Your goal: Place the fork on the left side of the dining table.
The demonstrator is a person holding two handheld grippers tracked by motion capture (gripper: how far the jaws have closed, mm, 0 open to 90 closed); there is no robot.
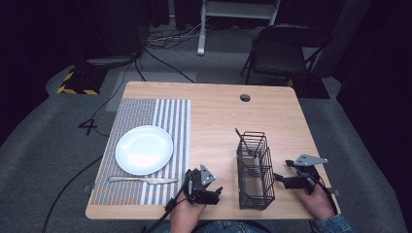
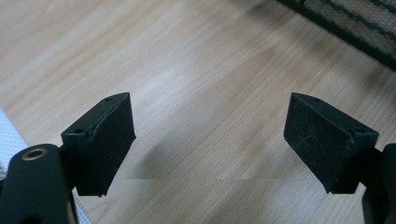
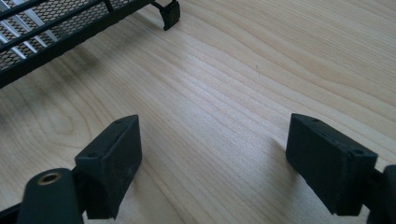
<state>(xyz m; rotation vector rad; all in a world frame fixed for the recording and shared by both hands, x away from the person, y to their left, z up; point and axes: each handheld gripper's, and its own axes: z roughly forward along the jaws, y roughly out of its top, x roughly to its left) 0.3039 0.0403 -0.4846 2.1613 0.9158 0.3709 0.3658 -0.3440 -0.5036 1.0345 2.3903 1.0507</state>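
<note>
Black wire basket stands upright on the wooden worktop, utensils inside. Left hand-held gripper just left of basket, jaws spread wide, empty. Right hand-held gripper just right of basket, jaws wide, empty. White plate and knife lie well left of basket on striped placemat

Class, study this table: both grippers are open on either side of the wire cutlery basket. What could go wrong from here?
1. The basket is tall and narrow; a sideways nudge from the left gripper or right gripper might tip it.
2. A utensil handle leans out above the rim, so it could catch a gripper passing over.
3. The knife lies close below the plate; grabbing it may bump the plate.
</note>
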